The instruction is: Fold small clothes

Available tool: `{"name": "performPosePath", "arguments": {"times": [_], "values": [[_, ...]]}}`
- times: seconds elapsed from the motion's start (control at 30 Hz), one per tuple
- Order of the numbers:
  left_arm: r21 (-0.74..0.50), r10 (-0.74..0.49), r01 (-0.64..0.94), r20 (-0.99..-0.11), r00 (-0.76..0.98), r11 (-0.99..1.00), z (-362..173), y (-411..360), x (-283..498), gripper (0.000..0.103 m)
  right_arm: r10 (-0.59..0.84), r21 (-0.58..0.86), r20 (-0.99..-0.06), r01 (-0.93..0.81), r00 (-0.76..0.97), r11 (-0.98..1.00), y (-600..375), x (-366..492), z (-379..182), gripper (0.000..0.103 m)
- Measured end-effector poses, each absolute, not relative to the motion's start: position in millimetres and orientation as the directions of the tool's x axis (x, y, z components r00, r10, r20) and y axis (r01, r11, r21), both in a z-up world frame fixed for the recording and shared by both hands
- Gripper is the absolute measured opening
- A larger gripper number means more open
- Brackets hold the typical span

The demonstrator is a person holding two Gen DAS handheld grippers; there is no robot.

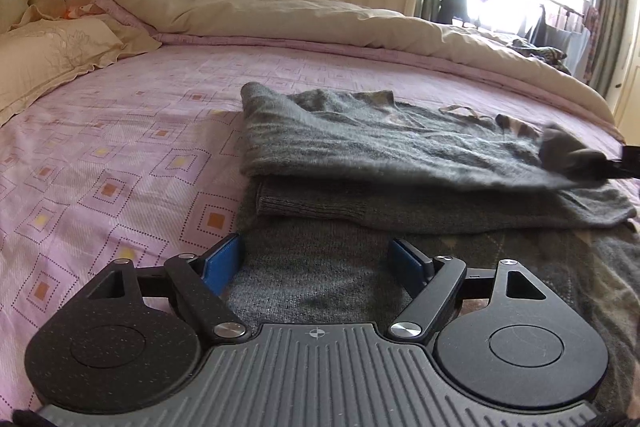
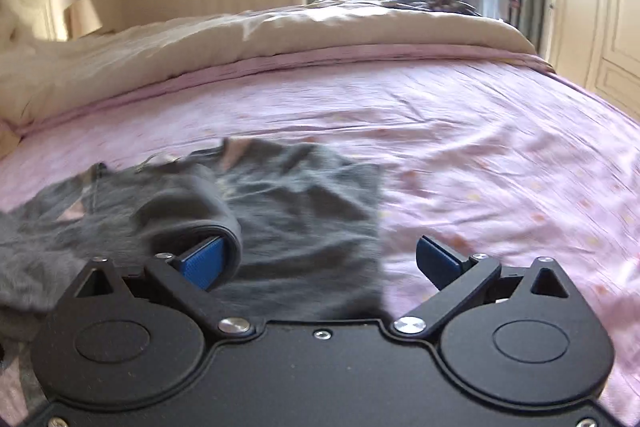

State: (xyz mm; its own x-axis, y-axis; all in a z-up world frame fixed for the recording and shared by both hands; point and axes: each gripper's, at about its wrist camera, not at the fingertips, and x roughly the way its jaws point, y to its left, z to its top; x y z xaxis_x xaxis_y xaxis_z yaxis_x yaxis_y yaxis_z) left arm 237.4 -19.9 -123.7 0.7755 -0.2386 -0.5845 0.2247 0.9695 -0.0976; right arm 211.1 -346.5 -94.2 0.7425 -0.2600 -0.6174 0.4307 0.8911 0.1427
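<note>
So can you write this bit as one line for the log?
step: folding | left gripper: open, above jumper | right gripper: open, cloth draped on one finger | surface: bed

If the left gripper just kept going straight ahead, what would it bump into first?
Probably the grey sweater. The left gripper is open and hovers low over the sweater's near part, and the folded-over layer rises right ahead of it. Depth is hard to judge, so it might skim over the top.

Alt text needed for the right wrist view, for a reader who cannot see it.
The right gripper, jaws wide open, hovers over a grey knit garment on a pink bedsheet, with a fold of the fabric draped over its left finger. A cream duvet and bright window lie behind.
</note>
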Motion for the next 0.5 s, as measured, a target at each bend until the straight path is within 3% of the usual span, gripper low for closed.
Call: {"name": "performPosePath", "arguments": {"times": [0.33, 0.4, 0.5], "values": [[-0.104, -0.251, 0.235, -0.585, 0.772, 0.966, -122, -19, 236, 0.08, -0.139, 0.179, -0.539, 0.274, 0.831, 0.945, -350, 193, -80, 0.1], [-0.116, -0.267, 0.248, -0.587, 0.764, 0.962, -120, -17, 236, 0.083, -0.102, 0.193, -0.548, 0.244, 0.831, 0.95, -350, 200, -85, 0.085], [-0.121, -0.277, 0.257, -0.609, 0.743, 0.959, -111, -15, 238, 0.083, -0.078, 0.214, -0.565, 0.237, 0.821, 0.948, -353, 206, -90, 0.08]]}}
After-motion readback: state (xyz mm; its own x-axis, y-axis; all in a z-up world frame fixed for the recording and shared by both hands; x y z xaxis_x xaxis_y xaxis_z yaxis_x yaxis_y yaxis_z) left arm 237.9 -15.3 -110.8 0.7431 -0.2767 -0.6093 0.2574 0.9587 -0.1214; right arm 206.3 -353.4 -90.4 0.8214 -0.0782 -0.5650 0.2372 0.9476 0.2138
